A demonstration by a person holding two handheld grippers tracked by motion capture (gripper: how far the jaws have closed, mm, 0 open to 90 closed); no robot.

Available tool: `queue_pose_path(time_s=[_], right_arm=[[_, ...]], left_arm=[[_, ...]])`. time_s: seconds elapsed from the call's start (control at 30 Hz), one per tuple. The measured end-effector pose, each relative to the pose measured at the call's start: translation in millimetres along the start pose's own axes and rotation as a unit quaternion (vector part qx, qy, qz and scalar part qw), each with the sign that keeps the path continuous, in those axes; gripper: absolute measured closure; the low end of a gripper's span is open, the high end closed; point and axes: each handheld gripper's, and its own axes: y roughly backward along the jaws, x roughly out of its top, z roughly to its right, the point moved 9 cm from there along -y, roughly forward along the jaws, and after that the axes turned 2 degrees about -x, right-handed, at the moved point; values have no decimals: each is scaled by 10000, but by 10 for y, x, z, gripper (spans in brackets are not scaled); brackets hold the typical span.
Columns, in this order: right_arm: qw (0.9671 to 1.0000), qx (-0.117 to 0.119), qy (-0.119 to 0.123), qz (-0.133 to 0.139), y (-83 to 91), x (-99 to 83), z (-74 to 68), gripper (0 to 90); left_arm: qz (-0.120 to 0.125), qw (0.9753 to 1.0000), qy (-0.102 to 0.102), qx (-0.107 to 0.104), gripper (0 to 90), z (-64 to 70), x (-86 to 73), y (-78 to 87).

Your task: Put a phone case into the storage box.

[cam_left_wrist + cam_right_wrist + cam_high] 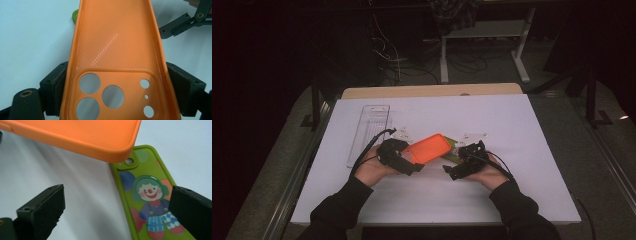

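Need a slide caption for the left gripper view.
Left gripper clamps an orange case, camera cutouts nearest, above the white table.

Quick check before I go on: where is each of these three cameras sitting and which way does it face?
High view: above the person's side, looking forward and down on the white table; both forearms, left gripper and right gripper show.
Left gripper view: rides the left gripper, looking along the orange phone case clamped between its jaws.
Right gripper view: rides the right gripper, looking down at the green clown phone case between its open jaws.
Shared: the orange phone case appears in all three views.
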Motion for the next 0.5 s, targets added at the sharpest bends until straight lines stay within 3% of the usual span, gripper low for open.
queue_pose_path(time_s=[0.37,0.5], right_arm=[[9974,-359,619,68,30,28,-9,0],[9964,-447,723,38,38,20,-33,0]], left_arm=[[-32,10000,-36,-39,159,4,-9,-5],[-77,9999,-63,-49,159,2,-17,-3]])
